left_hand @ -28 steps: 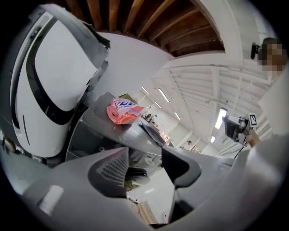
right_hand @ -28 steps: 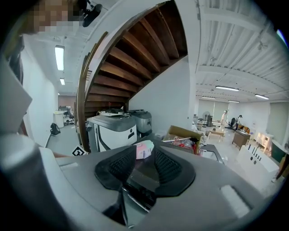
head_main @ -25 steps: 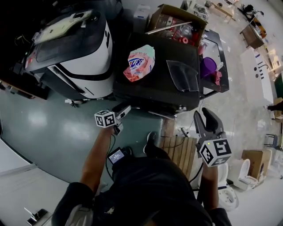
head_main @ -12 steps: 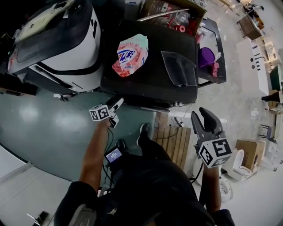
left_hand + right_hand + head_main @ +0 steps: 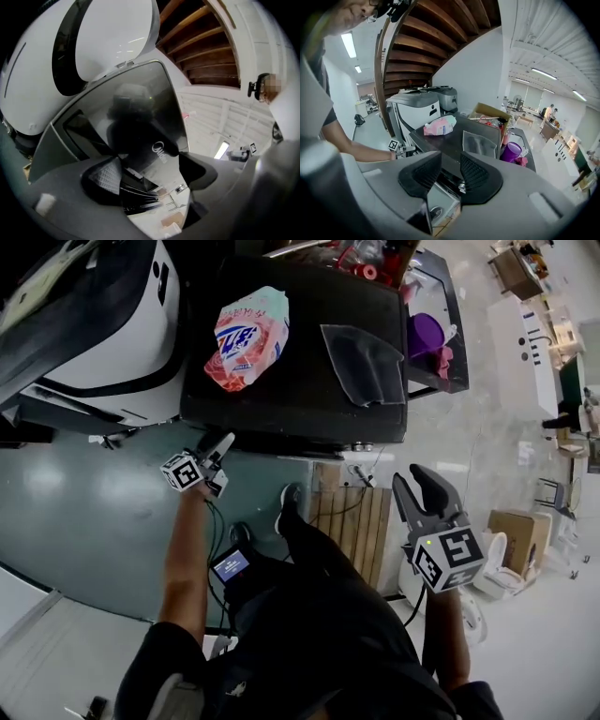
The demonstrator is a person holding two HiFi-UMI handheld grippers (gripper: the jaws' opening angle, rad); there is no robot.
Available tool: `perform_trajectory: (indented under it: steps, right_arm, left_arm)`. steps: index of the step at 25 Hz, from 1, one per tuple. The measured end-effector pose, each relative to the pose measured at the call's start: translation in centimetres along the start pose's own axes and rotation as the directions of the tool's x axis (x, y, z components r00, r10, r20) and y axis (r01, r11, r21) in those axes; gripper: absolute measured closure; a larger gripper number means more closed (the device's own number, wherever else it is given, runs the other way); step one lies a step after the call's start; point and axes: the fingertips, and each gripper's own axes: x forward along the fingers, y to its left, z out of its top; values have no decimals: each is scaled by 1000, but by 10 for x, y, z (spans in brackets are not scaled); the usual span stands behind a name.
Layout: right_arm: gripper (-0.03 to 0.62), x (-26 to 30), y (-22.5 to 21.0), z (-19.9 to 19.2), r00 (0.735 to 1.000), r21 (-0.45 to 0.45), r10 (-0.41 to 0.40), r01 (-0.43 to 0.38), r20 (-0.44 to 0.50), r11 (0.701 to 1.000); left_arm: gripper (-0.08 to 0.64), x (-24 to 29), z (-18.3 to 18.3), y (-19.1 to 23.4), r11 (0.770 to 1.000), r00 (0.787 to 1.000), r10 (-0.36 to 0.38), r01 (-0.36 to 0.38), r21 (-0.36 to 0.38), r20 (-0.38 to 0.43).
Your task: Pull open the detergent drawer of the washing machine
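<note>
The black washing machine (image 5: 291, 381) stands ahead of me, with a pink detergent bag (image 5: 246, 326) and a grey cloth (image 5: 361, 362) on its top. My left gripper (image 5: 214, 457) points level at the machine's front left corner. In the left gripper view its jaws (image 5: 150, 180) are opening wide. Between them are the glossy dark front panel (image 5: 140, 117) and a dark ridged drawer-like part (image 5: 136, 192), and the pads touch neither. My right gripper (image 5: 422, 491) hangs off to the right, clear of the machine. It is open (image 5: 451, 176) with nothing in the gap.
A white and black appliance (image 5: 94, 324) stands just left of the washer. A wooden pallet (image 5: 352, 521) lies on the floor by my feet. A purple container (image 5: 424, 334) sits on a side shelf at the right, and a cardboard box (image 5: 511, 531) stands further right.
My left gripper has dropped lower along the washer's front and its jaws have spread. My right gripper has sunk a little. The head view has swung, so the machine sits higher in frame.
</note>
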Motion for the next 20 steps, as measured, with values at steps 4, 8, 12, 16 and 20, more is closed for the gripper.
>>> perform_trajectory:
  steps: [4,8,12,16,20]
  right_arm:
    - [486,10,-2,-21,998,11,11,-10,-56,1000]
    - [486,13,1,-35,996,36,23,-20,-88,999]
    - [486,11,-5,-45,994,54,5,0,-105,999]
    - [486,13,-7,-50,994,80,2,7,-111,997]
    - [486,20,8,-46,994,88,35,-26,-103,996]
  left_arm:
    - [163,-5,6,4,988,984,-113,126,-92,135]
    - [175,-8,15,3,954,932,-140,218,-208,335]
    - [191,-21,8,-4,938,916,-129,237,-254,380]
    - [195,-55,-15,-22,928,916,-142,256,-272,375]
    - [196,-89,-37,-43,916,923,-138,257,-308,359]
